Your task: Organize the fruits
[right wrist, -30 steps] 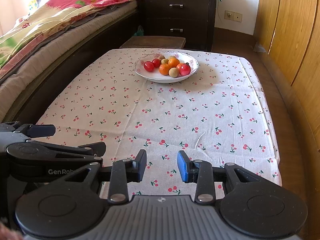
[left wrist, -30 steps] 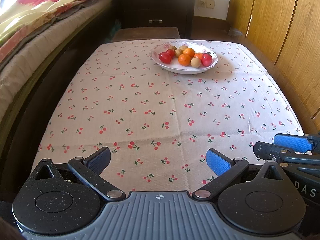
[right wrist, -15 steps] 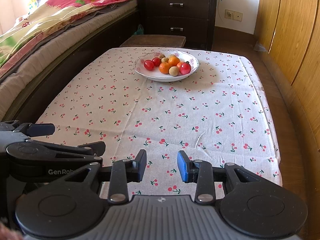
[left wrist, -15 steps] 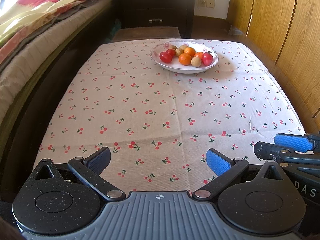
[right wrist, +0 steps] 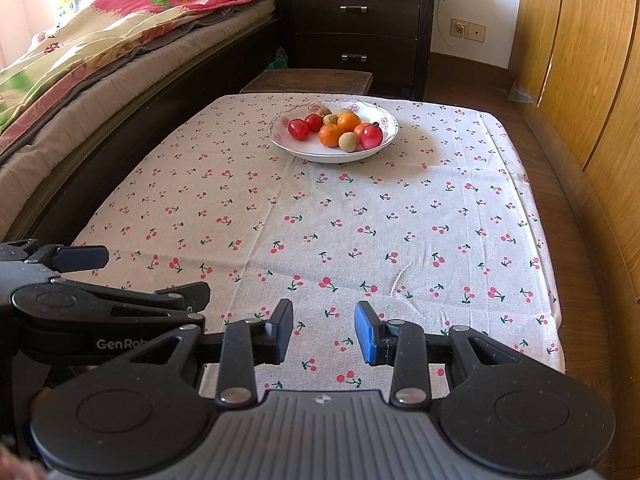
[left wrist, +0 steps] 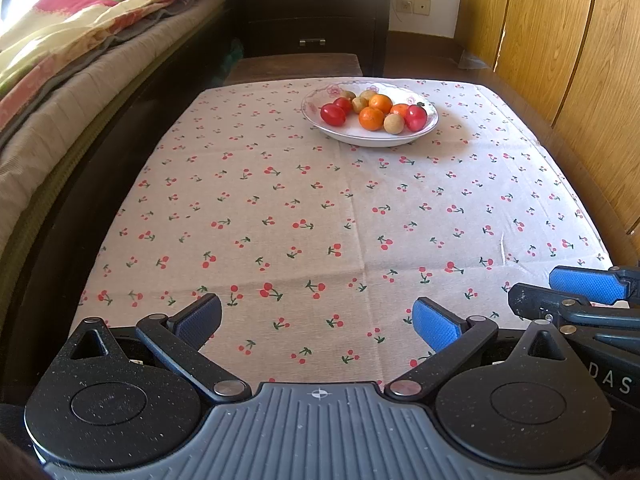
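Two tools in view, both at the near edge of the bench, side by side and well apart from the fruit. Left tool (left wrist: 316, 316): fingers spread wide, nothing between them. Right tool (right wrist: 324, 330): fingers parted by a narrower gap, also holding nothing.

Bench covered by a cherry-print cloth (left wrist: 340, 216). White bowl (right wrist: 312, 154) with a floral rim sits toward the far end of the bench, roughly centred. All fruit lies inside the bowl: red tomatoes (right wrist: 298, 129) on its left side, oranges (right wrist: 330, 135) in the middle, a small tan fruit (right wrist: 348, 141) touching the front orange, one red fruit (right wrist: 371, 136) at the right.

Bed (right wrist: 80, 92) runs along the left of the bench; dark dresser (right wrist: 356, 32) beyond the far end; wooden wardrobe panels (right wrist: 580, 60) on the right.
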Demonstrator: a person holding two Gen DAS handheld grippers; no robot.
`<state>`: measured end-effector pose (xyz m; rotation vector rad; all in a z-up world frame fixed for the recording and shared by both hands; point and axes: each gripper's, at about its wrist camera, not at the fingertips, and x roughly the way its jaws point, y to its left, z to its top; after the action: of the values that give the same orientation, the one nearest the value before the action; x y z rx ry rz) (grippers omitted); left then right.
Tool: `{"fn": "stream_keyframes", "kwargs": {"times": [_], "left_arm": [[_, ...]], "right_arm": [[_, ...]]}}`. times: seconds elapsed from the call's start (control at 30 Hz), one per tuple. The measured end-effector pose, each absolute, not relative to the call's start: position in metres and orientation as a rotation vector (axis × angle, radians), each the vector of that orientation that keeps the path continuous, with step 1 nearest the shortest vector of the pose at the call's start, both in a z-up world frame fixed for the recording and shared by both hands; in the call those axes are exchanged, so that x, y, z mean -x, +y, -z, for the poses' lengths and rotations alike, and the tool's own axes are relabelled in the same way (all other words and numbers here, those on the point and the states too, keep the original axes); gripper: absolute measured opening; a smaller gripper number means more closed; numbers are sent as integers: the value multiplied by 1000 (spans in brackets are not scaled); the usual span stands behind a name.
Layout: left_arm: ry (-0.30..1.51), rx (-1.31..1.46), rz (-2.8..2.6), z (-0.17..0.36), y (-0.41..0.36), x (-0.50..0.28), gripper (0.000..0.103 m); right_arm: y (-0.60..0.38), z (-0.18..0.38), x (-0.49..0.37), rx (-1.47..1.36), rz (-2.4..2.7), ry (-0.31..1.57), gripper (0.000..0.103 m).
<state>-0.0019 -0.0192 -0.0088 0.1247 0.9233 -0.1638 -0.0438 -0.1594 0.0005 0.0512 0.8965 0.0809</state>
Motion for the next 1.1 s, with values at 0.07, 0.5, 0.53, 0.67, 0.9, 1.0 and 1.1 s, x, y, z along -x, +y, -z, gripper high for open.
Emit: {"fn": "stream_keyframes", "kwargs": {"times": [0.07,0.5,0.53,0.67,0.9,1.0,1.1], "left_arm": [[923,-125,162,9,-19,2,102],[922,-132,155,9,-18,2,102],[922,-132,154,9,-19,2,102],[922,-132,154,9,-19,2,102],[923,-136,152,10,-18,2,102],[923,-137,152,10,-18,2,102],[923,-138,151,10,-18,2,102]], "right_arm": [[-159,-1,44,-51,-81,896,35],[-159,1,43,-47,-84,899,35],[-159,1,44,-48,-84,899,35],[-159,1,43,-47,-84,900,35],[-157,2,42,-43,-85,904,35],[-158,3,43,-44,-85,903,35],[-157,2,42,-43,-85,904,35]]}}
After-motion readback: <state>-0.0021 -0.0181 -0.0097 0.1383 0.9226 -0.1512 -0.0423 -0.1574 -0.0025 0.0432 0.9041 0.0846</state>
